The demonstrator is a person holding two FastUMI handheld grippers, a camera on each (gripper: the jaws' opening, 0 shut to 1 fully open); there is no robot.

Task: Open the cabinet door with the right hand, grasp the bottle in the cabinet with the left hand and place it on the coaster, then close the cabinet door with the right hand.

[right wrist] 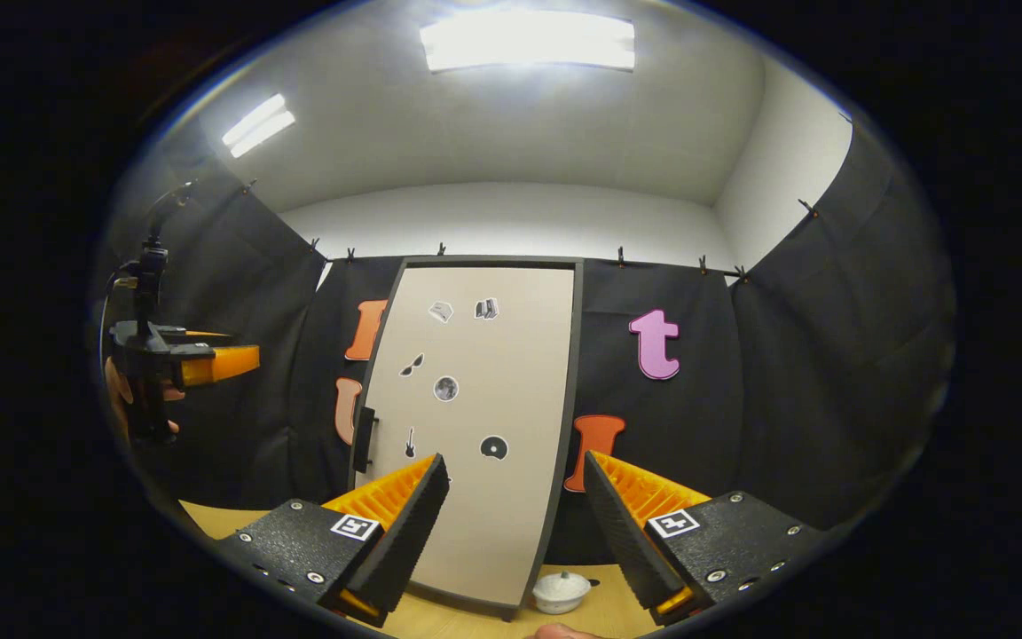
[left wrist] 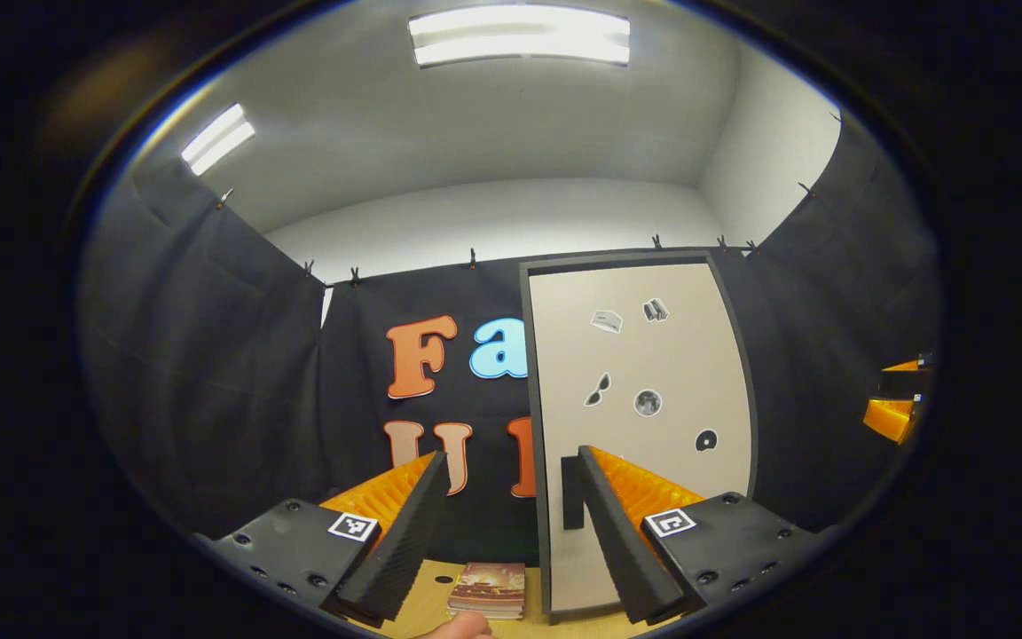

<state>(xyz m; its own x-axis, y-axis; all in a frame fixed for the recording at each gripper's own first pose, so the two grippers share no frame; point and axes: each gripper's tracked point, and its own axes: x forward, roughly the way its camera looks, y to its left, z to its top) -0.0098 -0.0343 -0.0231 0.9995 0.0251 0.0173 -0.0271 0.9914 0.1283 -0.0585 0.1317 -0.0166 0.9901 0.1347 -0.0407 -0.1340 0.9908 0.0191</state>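
The cabinet door (right wrist: 475,426) stood shut, blocking the way inside, its dark handle (right wrist: 364,439) on the left edge with open air before it. Both grippers, the left gripper (left wrist: 505,524) and the right gripper (right wrist: 511,524), hung with fingers parted. A small white lidded bowl (right wrist: 562,592) sat by the door's foot, a stack of books (left wrist: 488,590) lay left of it
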